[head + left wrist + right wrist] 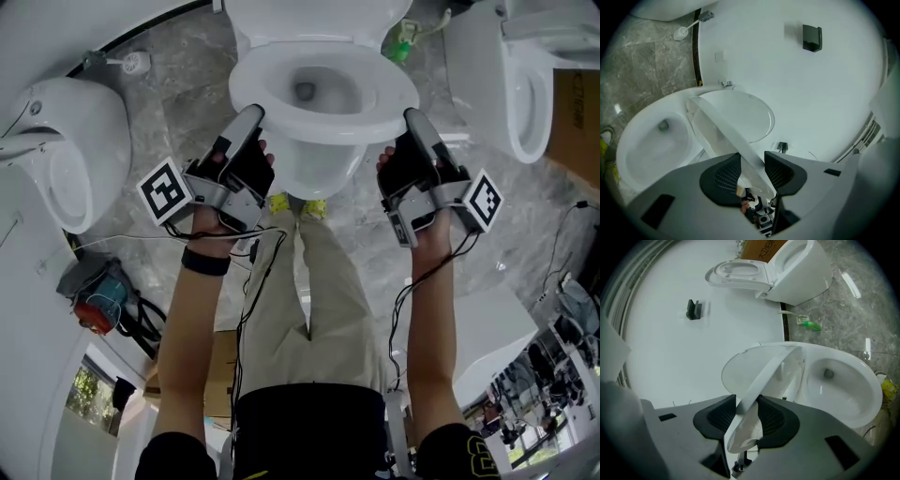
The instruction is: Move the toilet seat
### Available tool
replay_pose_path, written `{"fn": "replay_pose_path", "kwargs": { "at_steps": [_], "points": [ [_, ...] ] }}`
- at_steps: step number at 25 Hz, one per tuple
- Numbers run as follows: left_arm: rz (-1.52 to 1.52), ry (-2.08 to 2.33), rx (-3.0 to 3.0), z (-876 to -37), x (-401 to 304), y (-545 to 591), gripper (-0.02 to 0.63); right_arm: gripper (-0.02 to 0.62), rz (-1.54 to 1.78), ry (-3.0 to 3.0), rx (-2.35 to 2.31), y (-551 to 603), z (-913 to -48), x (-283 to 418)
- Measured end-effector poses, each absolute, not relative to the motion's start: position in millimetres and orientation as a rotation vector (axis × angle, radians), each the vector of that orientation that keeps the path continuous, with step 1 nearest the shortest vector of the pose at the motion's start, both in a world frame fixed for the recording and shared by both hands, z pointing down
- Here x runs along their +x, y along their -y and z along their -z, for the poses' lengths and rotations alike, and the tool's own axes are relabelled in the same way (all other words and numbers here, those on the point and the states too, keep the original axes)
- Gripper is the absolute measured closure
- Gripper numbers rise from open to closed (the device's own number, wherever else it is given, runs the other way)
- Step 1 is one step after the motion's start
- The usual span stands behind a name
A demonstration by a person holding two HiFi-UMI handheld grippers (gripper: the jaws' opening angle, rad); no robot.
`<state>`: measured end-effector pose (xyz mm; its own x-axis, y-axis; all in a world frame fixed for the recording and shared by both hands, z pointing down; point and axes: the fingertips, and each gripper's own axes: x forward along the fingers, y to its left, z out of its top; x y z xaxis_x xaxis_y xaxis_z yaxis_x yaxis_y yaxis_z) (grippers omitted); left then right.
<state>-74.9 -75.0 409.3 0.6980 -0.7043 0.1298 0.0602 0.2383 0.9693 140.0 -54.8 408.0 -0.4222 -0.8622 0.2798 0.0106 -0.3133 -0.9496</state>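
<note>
I have the toilet seat (389,94) pinched on both flanks. The left gripper (251,120) is clamped on its left rim and the right gripper (412,117) on its right rim, each about half closed with the thin white edge pressed between the pads. In the two gripper views the seat stands partly raised, tilted off the bowl (839,380) and short of the upright lid (740,366) behind it. Its long axis runs straight away from me, from the front edge near my grippers to the hinge at the back. Neither gripper is nearer than the other. I judge any swing must pivot on that far hinge, so both grippers should arc together.
</note>
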Motion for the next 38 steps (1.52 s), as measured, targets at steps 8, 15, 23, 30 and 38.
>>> {"fn": "replay_pose_path", "kwargs": {
  "at_steps": [8, 15, 23, 30, 38],
  "points": [
    [0.613, 0.656, 1.129, -400, -73, 113, 0.439, 0.425, 1.767, -1.195, -1.050, 95, -399, 144],
    [0.677, 0.668, 1.138, -395, -78, 176, 0.417, 0.413, 1.749, -1.202, -1.026, 159, -390, 144],
    [0.691, 0.646, 1.115, -393, -75, 173, 0.416, 0.403, 1.747, -1.199, -1.004, 154, -389, 145],
    [0.707, 0.644, 1.094, -394, -75, 172, 0.402, 0.402, 1.725, -1.183, -1.016, 152, -388, 145],
    [0.714, 0.659, 1.074, -393, -72, 226, 0.393, 0.400, 1.720, -1.180, -1.023, 209, -385, 150]
  ]
}}
